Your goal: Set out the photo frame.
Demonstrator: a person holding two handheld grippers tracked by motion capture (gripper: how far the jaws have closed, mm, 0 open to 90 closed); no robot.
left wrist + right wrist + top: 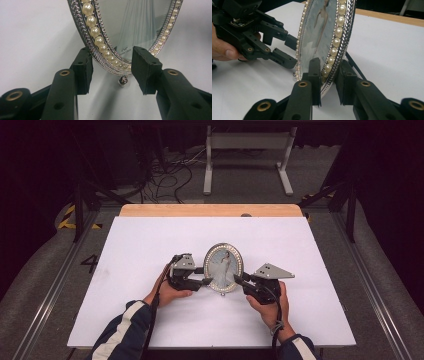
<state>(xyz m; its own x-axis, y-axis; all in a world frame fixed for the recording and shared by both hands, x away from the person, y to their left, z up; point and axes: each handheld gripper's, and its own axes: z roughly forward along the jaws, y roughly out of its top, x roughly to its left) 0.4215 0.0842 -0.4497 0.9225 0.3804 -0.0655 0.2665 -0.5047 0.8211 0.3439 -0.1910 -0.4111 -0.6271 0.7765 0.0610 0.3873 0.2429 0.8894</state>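
In the high view, an oval picture frame (pixel 223 267) is held upright near the middle of a white table (pixel 150 310), flanked by the left gripper (pixel 206 276) and right gripper (pixel 239 279). In the left gripper view, a small label under the glass is seen but cannot be read; the frame's lower rim (pixel 100 45) is straddled by half-spread jaws, one pad touching. In the right gripper view, the rim (pixel 337 50) is pinched between both jaws.

The right tool (pixel 327 82) has its 2 black jaws on either side of the lower rim of an oval picture frame (pixel 337 42), edged with pearls and silver, which stands upright on the white bench (pixel 387 50). Beyond it, the left tool (pixel 287 51), held by a hand (pixel 223 51), reaches the frame's far edge.
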